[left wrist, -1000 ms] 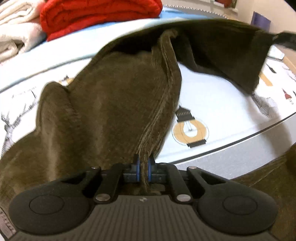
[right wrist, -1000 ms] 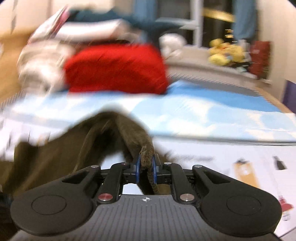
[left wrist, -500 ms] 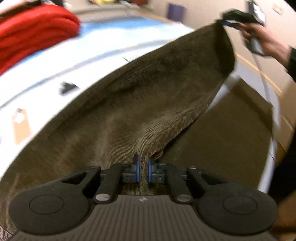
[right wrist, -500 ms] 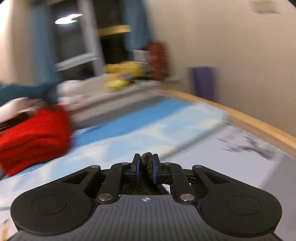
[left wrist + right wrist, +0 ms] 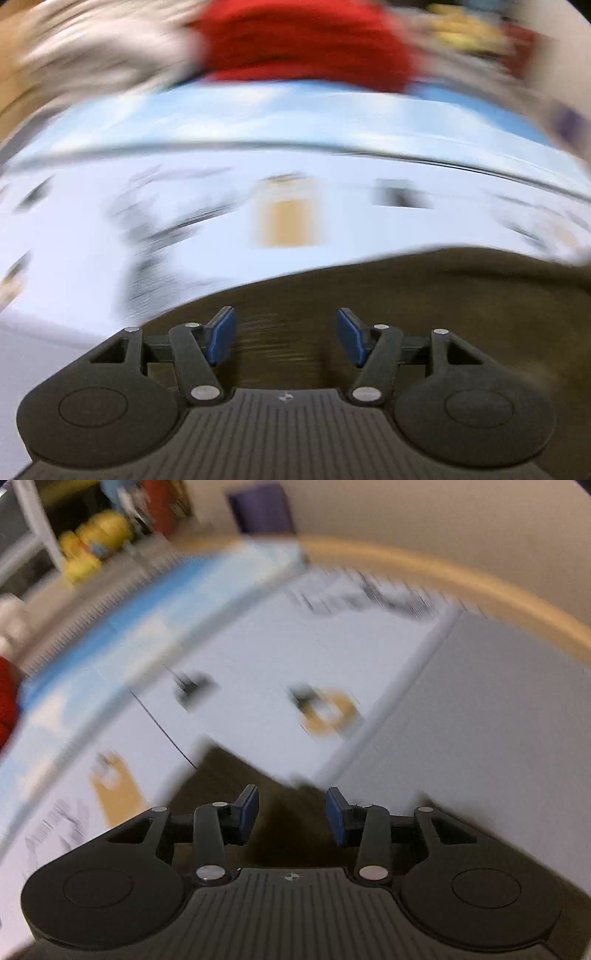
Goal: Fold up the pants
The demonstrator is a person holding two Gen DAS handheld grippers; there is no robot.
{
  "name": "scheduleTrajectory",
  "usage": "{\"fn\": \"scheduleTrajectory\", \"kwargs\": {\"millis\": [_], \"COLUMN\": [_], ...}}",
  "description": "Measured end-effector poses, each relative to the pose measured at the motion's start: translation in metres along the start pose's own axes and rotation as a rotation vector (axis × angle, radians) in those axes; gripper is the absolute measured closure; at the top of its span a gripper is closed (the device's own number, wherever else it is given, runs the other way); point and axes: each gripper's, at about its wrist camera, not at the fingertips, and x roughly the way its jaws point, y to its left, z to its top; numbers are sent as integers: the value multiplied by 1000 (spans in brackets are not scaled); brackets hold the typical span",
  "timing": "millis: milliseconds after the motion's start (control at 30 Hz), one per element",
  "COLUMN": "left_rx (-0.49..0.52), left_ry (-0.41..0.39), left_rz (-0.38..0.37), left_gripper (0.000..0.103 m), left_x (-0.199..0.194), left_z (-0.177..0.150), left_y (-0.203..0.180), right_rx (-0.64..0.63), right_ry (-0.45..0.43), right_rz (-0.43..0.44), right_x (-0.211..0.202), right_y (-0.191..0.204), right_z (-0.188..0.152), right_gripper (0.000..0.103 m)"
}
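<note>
Both sets of jaws are opening, with nothing pinched: the left gripper (image 5: 286, 334) is spread wide, the right gripper (image 5: 291, 819) less so. The dark olive-brown corduroy pants (image 5: 424, 291) are laid beneath them on the white printed bed sheet (image 5: 166, 206), apparently released so the fold can settle flat.

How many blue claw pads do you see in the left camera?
2. One blue rubber pad sits left of the gap, the other right of it, both over the brown corduroy pants, touching nothing. The left claw is opening.
</note>
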Motion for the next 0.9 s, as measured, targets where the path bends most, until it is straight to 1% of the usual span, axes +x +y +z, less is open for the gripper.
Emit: {"fn": "scheduleTrajectory", "kwargs": {"millis": [67, 100, 133, 167, 200, 233, 300, 333, 367, 400, 433, 467, 500, 533, 567, 600, 633, 667, 700, 733, 767, 833, 867, 900], "left_rx": [-119, -175, -205, -229, -248, -265, -296, -304, -311, -316, -312, -303, -279, -220, -109, -3, 44, 45, 11, -24, -73, -151, -173, -180], "left_ry": [56, 95, 130, 168, 207, 234, 242, 243, 239, 232, 213, 187, 132, 65, -1, -31, -23, 4, 28, 42, 60, 84, 92, 96], "left_rz": [121, 188, 230, 262, 274, 263, 233, 220, 196, 172, 177, 181, 183, 189, 210, 241, 266, 278, 271, 260, 246, 221, 212, 210], "left_gripper": [30, 26, 26, 26, 25, 24, 25, 31, 39, 47, 55, 58, 63, 65, 65, 65, 62, 62, 61, 60, 60, 59, 59, 58], "left_x": [15, 22, 24, 28, 32, 38, 45, 48, 49, 48, 44, 44, 42, 40, 40, 43, 47, 51, 53, 53, 53, 53, 52, 51], "left_z": [2, 1, -4, -9, -16, -18, -23, -25, -26, -27, -29, -28, -27, -27, -27, -29, -31, -31, -28, -25, -21, -19, -17, -17], "left_y": [38, 55, 71, 80, 90, 96, 102, 104, 104, 104, 100, 100, 96, 86, 72, 58, 49, 47, 51, 56, 62, 72, 75, 76], "right_rx": [2, 5, 4, -10, -32, -50, -79, -81, -80, -79, -75, -64, -48, -39, -23, 1, 33, 73, 103, 109, 96, 50, 20, -21], "right_ry": [54, 65, 65, 68, 66, 59, 50, 42, 31, 22, 12, 3, 0, 4, 10, 22, 32, 32, 5, -34, -84, -161, -179, -167], "right_rz": [-33, -49, -59, -73, -82, -88, -78, -79, -81, -83, -87, -90, -93, -94, -101, -117, -137, -162, -179, -177, -147, -36, 24, 96], "right_x": [9, 12, 14, 15, 17, 19, 25, 25, 25, 26, 24, 21, 21, 23, 22, 20, 16, 9, -2, -12, -22, -32, -32, -25], "right_y": [-8, -8, -7, -4, 0, 3, 8, 7, 7, 6, 6, 6, 5, 3, 2, 0, -1, -2, 1, 6, 17, 43, 57, 75], "right_z": [-10, -13, -14, -16, -18, -20, -22, -22, -21, -19, -18, -16, -15, -13, -11, -10, -9, -7, -5, -3, -2, 0, -1, -2], "right_gripper": [56, 54, 50, 50, 50, 50, 63, 68, 72, 73, 75, 76, 76, 76, 74, 73, 65, 59, 59, 59, 59, 58, 52, 46]}}
